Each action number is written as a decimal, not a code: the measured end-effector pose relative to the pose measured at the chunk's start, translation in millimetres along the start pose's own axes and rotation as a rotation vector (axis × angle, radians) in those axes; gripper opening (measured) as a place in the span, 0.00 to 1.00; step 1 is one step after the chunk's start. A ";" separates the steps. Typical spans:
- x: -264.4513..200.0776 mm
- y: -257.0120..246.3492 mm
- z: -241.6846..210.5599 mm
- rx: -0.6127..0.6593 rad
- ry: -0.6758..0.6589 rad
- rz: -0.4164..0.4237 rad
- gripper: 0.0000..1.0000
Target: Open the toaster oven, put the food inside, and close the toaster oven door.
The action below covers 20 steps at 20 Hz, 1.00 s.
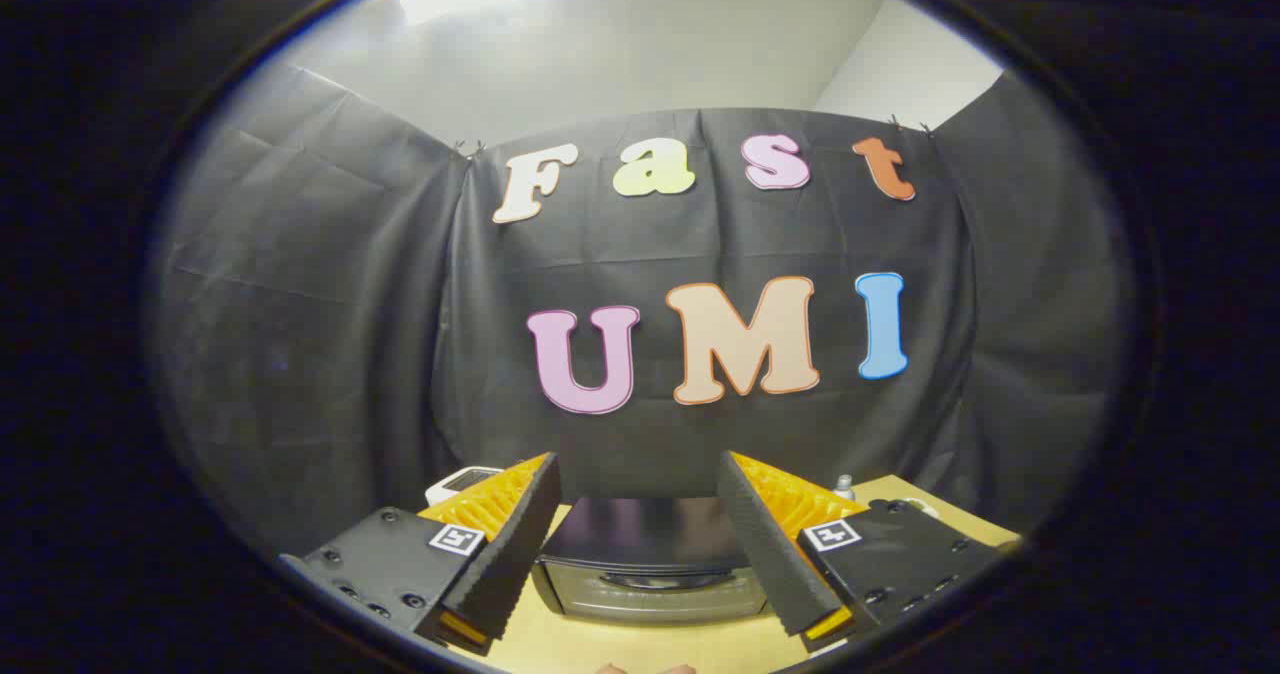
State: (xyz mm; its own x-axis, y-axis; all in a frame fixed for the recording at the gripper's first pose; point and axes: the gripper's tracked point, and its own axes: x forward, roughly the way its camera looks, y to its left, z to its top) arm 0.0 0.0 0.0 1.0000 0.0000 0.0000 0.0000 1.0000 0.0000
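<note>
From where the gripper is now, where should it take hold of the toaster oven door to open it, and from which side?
Probably at the handle across the door's front, coming from the front and slightly above. The toaster oven stands closed on the table, facing the open gripper, its fingers apart and holding nothing.

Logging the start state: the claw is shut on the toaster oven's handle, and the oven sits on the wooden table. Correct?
Not quite. In the gripper view the claw is open and holds nothing; the toaster oven lies beyond its fingers. The oven does sit on the wooden table.
</note>
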 end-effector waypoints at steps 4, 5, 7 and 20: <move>-6.8 1.5 1.8 -0.010 0.014 -0.014 1.00; -8.8 0.7 2.5 -0.007 0.013 -0.017 1.00; -12.4 -0.3 5.4 0.002 0.009 -0.022 1.00; -14.5 -14.6 1.5 0.010 0.013 -0.062 1.00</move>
State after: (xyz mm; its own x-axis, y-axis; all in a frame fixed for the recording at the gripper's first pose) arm -14.5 -14.6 1.5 0.9980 -0.0619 -0.0134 0.0621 0.9980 0.0091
